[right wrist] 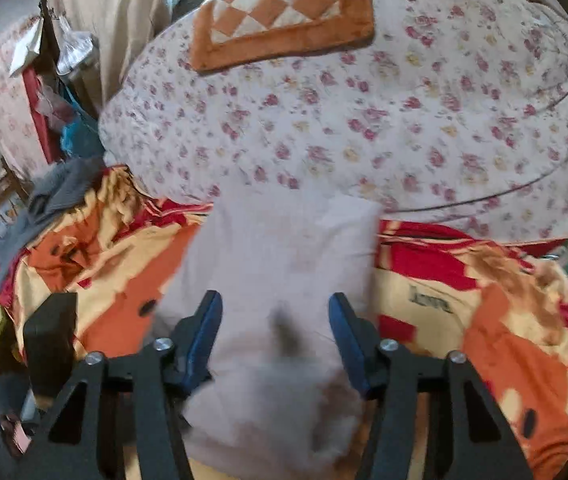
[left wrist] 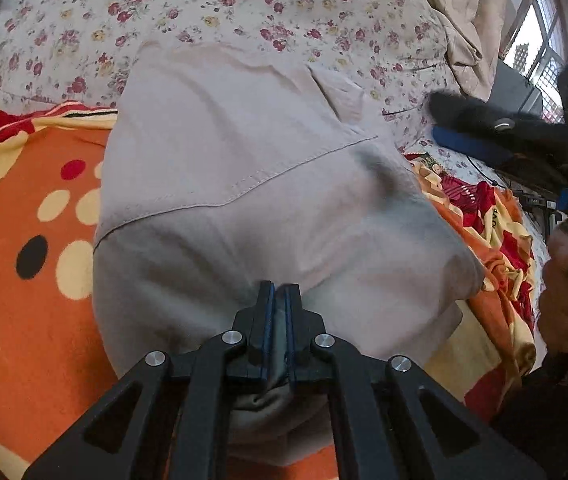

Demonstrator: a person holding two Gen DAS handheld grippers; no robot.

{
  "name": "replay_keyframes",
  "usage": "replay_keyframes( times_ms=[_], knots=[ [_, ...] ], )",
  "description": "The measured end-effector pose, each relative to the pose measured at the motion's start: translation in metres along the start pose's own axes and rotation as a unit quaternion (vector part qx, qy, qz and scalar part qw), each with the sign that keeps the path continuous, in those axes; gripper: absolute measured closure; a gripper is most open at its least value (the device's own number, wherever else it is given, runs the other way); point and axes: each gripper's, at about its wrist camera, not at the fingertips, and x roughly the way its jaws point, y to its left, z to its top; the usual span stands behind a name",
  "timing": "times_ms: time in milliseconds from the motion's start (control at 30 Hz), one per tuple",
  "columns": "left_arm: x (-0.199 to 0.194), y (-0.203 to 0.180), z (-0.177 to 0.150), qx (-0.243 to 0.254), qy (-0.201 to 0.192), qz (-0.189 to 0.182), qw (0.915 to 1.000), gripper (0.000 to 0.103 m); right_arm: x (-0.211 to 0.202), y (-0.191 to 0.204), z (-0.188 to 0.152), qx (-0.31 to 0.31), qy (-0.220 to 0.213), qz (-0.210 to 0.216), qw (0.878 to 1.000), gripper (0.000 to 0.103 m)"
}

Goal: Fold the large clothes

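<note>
Beige garment [left wrist: 251, 184] spread mid-bed, lying partly on orange spotted blanket [left wrist: 23, 280], far end reaching onto floral bedsheet [left wrist: 83, 32]; stitched seam running diagonally across cloth

Left gripper [left wrist: 279, 296] low in left wrist view, jaws pressed together, pinching near fold of beige garment, bunched cloth showing between and below blue pads

Right gripper [right wrist: 275, 312] over near part of garment, jaws spread, no earlier frame to compare; cloth lying between blue fingers [right wrist: 203, 328], pads not pressing on it; view blurred, contact unclear

Hand [left wrist: 564, 304] at right edge of left wrist view gripping dark handle of other tool

No containers in view

Bed surface: floral bedsheet on far half, orange/red/yellow blanket on near half, rumpled at right side; checkered orange cushion [right wrist: 284, 12] at far end near window [left wrist: 540, 40]; beige curtain [right wrist: 103, 20] hanging at left of right wrist view; grey cloth pile [right wrist: 55, 196] on left bed corner; cluttered furniture beyond left edge of bed, details too blurred

Open sheet beyond garment's far edge up to cushion; blanket bare on both sides of garment; garment's left edge straight, right edge bulging and lifted slightly
</note>
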Motion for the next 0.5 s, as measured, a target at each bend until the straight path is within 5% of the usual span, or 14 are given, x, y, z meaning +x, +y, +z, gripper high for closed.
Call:
replay_keyframes(
  times_ms=[33,67,133,367,500],
  knots=[
    [-0.001,0.001,0.0,0.001,0.0,0.0,1.0,0.103,0.015,0.002,-0.002,-0.006,0.032,-0.008,0.999,0.061],
    [-0.001,0.001,0.0,0.0,0.0,-0.001,1.0,0.103,0.033,0.002,-0.01,-0.012,0.079,-0.026,0.996,0.079],
    [-0.002,0.001,0.001,-0.002,0.003,-0.008,1.0,0.103,0.067,-0.005,-0.035,-0.017,0.174,-0.055,0.983,0.087],
    [-0.047,0.007,0.045,-0.028,-0.07,-0.023,0.9969,0.103,0.061,-0.006,-0.036,-0.019,0.164,-0.067,0.984,0.088],
    [0.0,0.015,0.045,-0.031,0.036,-0.009,0.9988,0.103,0.056,-0.008,-0.027,-0.016,0.152,-0.056,0.987,0.087]
  ],
)
